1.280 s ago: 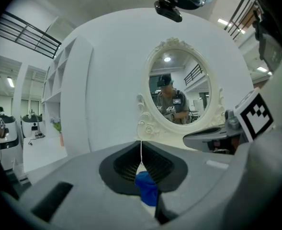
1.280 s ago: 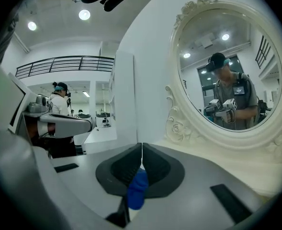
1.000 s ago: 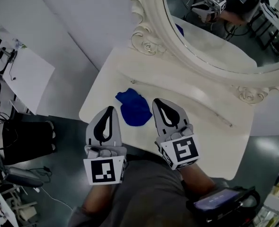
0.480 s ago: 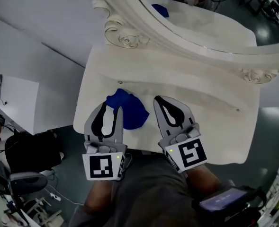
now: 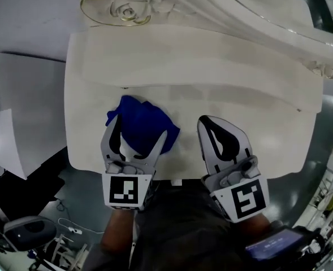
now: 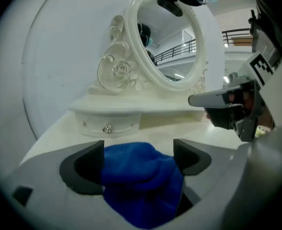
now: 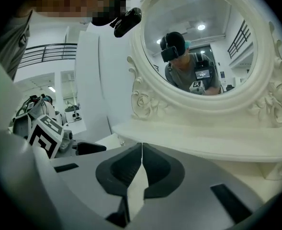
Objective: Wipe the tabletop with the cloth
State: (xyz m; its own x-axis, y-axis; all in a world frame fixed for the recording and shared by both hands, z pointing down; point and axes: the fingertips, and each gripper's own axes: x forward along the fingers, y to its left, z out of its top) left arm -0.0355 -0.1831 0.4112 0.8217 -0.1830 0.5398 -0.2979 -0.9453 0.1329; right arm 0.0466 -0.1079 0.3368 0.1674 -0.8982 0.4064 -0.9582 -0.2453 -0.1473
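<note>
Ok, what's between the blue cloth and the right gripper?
Nothing: only bare tabletop separates the blue cloth and the right gripper, as the head view shows.

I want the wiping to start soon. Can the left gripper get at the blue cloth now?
Probably yes: the left gripper has just been opening its jaws, which stand either side of the blue cloth, not yet clamping it; nothing blocks them.

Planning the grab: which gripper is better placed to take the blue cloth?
Left. The left gripper, its jaws just opened wide, straddles the blue cloth; the right gripper is shut, over the tabletop beside it.
</note>
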